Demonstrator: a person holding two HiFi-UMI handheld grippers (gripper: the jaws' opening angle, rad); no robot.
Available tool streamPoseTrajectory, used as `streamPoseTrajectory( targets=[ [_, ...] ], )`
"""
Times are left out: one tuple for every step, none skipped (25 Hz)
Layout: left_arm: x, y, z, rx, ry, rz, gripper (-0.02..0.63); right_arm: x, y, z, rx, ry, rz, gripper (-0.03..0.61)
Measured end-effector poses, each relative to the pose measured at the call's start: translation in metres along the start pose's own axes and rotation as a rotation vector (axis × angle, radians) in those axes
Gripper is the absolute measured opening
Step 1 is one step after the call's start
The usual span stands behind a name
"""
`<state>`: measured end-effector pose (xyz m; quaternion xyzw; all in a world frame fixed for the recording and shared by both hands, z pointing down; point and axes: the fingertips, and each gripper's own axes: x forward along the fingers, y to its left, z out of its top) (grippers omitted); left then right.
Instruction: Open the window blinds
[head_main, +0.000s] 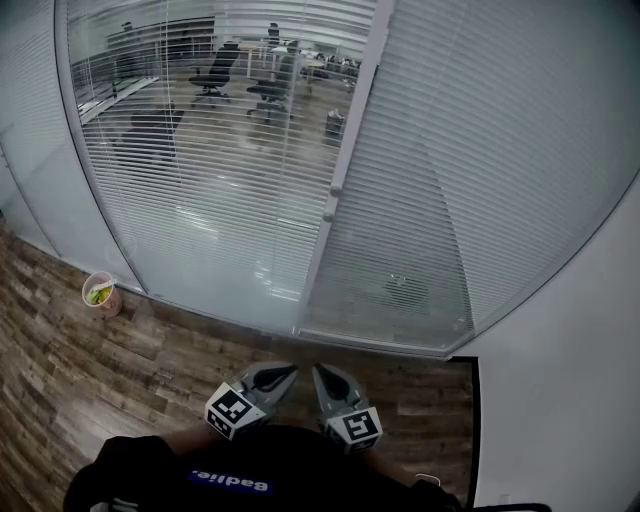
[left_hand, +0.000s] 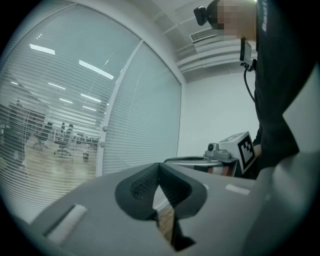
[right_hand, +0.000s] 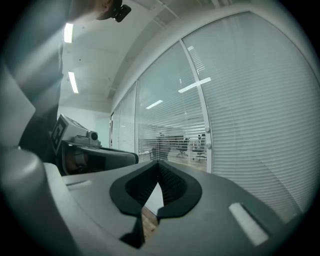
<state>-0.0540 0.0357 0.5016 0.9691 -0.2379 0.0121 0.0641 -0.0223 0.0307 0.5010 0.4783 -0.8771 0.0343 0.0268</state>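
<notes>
The window wall has two blind panels. The left blind (head_main: 200, 180) has its slats turned flat, so an office shows through it. The right blind (head_main: 470, 200) is closed and opaque. Two small knobs (head_main: 333, 192) sit on the white post between the panels; they also show in the left gripper view as knobs (left_hand: 103, 136) and in the right gripper view as knobs (right_hand: 208, 139). My left gripper (head_main: 288, 372) and right gripper (head_main: 320, 372) are held side by side low in front of me, well short of the glass. Both are shut with nothing between the left fingertips (left_hand: 159, 170) or the right fingertips (right_hand: 158, 167).
A paper cup (head_main: 100, 294) with something green in it stands on the wooden floor (head_main: 60, 380) by the left glass. A white wall (head_main: 570, 400) closes the right side. Office chairs (head_main: 215, 72) stand beyond the glass.
</notes>
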Motion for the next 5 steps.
streamPoseTrajectory(
  targets=[
    [0.0,0.0,0.0002,0.001,0.001,-0.001,-0.002,0.0004,0.0006,0.0016,0.002,0.0,0.0,0.002],
    [0.0001,0.0,0.0003,0.002,0.002,-0.001,-0.002,0.0006,0.0007,0.0021,0.005,0.001,0.0,0.002],
    [0.0002,-0.0001,0.0001,0.004,0.003,-0.002,-0.002,0.0007,0.0006,0.0021,0.008,0.002,-0.002,0.002],
    [0.0004,-0.0001,-0.0001,0.004,0.004,-0.003,-0.002,0.0007,0.0004,0.0017,0.01,0.003,-0.003,0.002],
    [0.0005,-0.0002,-0.0004,0.005,0.005,-0.004,-0.002,0.0007,0.0001,0.0013,0.013,0.005,-0.004,0.002]
  ],
)
